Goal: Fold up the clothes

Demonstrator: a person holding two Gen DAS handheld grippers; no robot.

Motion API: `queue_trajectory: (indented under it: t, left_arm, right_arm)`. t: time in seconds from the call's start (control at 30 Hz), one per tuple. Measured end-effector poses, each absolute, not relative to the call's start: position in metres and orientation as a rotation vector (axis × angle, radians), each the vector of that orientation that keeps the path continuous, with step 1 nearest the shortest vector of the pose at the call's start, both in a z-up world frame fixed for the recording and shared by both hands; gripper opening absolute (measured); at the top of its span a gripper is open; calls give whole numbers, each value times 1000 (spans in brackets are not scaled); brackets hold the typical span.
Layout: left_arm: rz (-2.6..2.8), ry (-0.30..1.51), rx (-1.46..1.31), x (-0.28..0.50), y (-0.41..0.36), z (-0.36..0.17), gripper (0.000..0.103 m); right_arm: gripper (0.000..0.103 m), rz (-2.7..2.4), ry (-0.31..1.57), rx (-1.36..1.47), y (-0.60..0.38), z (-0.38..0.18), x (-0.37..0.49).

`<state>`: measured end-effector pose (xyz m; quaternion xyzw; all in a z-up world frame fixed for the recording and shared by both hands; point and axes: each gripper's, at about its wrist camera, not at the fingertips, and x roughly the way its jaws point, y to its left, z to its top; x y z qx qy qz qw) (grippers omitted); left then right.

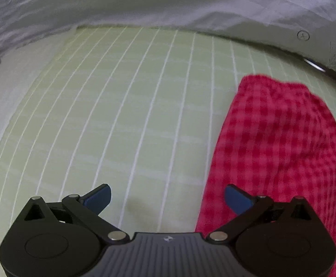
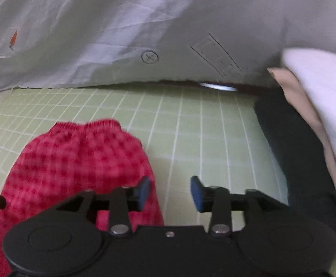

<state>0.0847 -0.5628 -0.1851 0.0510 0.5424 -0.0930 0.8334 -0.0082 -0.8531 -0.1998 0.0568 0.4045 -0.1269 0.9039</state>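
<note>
1. Green cutting mat [image 1: 126,106] with a white grid covers the work surface; a wrinkled white sheet [image 2: 126,23] hangs behind it as a backdrop. The grid probably serves as a guide for squaring up folds.
2. One red checked garment [image 2: 75,157] lies on the mat with its gathered elastic waistband toward the backdrop. It looks narrow and doubled over lengthwise, so a first fold appears done; this is a judgement from its outline only.
3. A stack of folded clothes [image 2: 306,120], dark, beige and white, sits at the right edge of the mat in the right wrist view, probably set clear of the folding area.
4. Left gripper [image 1: 168,199]: jaws spread wide, nothing between them. It hangs over bare mat. The garment lies to its right, with the right blue pad [image 1: 237,199] over the garment's left edge; whether it touches cannot be told.
5. Right gripper [image 2: 170,194]: jaws partly apart, nothing between them, only mat visible in the gap. The garment lies to its left, with the left pad over the cloth's right edge.
6. Both grippers flank the garment's long sides without holding it, so the next grasp is likely at the near end.
</note>
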Motion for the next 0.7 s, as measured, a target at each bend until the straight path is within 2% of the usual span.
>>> queue_trajectory:
  t: [0.07,0.1,0.13,0.27,0.3,0.33,0.6,0.67,0.7]
  left_arm:
    - [-201,1174,94,69,-553,-185,103]
    - [-203,1184,88,61,-549,-185,103]
    - [-205,1193,83,52,-544,-185,103]
    - [-197,1230,68,16,-527,-187,103]
    - [-196,1241,64,8,-522,-188,103]
    - [-196,1251,59,0,-517,-189,103]
    - [-225,1279,55,-56,-497,-198,103]
    - [-238,1269,71,-66,-496,-200,103]
    - [-249,1266,78,-70,-496,-200,103]
  right_arm:
    - [59,-270,865,148,-848,-203,-32]
    - [71,-273,887,159,-845,-206,-45]
    - [79,-271,901,163,-841,-208,-57]
    - [91,-281,923,165,-824,-215,-102]
    - [100,-284,919,175,-821,-215,-112]
    - [103,-287,915,185,-818,-216,-122]
    - [101,-303,929,197,-782,-219,-171]
    - [94,-302,938,177,-772,-221,-179]
    - [86,-299,946,163,-767,-223,-183]
